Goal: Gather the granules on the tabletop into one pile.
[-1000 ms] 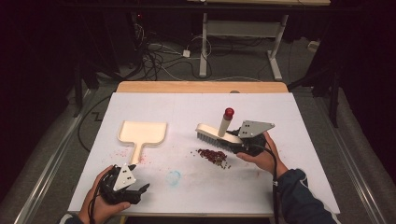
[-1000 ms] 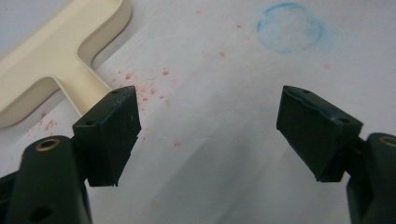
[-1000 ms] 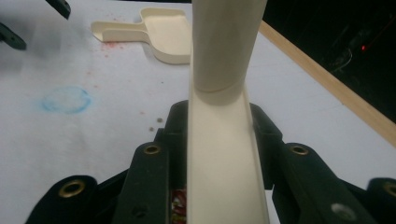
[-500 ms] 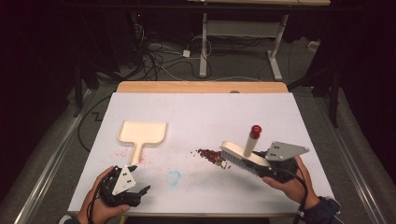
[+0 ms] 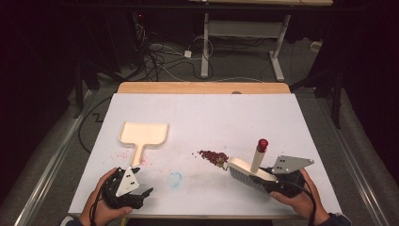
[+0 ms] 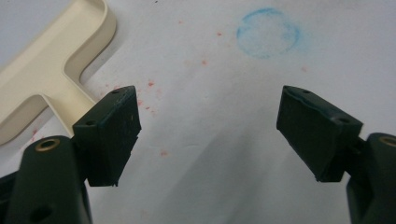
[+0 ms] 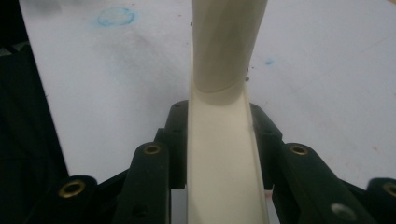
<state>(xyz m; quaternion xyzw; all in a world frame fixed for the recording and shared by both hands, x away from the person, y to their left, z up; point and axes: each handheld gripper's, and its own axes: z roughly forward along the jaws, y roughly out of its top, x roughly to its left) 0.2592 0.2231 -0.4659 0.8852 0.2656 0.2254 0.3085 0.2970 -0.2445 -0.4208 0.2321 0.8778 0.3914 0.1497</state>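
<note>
A cream brush (image 5: 246, 169) with an upright handle tipped in red (image 5: 262, 142) is held at the near right of the white table. My right gripper (image 5: 276, 182) is shut on the brush's cream back (image 7: 223, 154), both jaws pressing its sides. The brush's left end sits just right of a small pile of dark red crumbs (image 5: 213, 157). A cream dustpan (image 5: 143, 133) lies at the left, its handle (image 6: 51, 79) pointing to the near edge. My left gripper (image 5: 137, 195) rests open just near of that handle with nothing between its pads (image 6: 114, 130).
A faint blue ring mark (image 5: 175, 179) (image 6: 267, 32) and scattered pink specks stain the white table cover (image 5: 202, 113). A wooden table edge (image 5: 202, 88) runs along the far side. Beyond it are cables and desk legs (image 5: 205, 47) on a dark floor.
My right gripper carried the brush from the far side of the crumbs rightward and toward the near edge. The left gripper and the dustpan stayed put.
</note>
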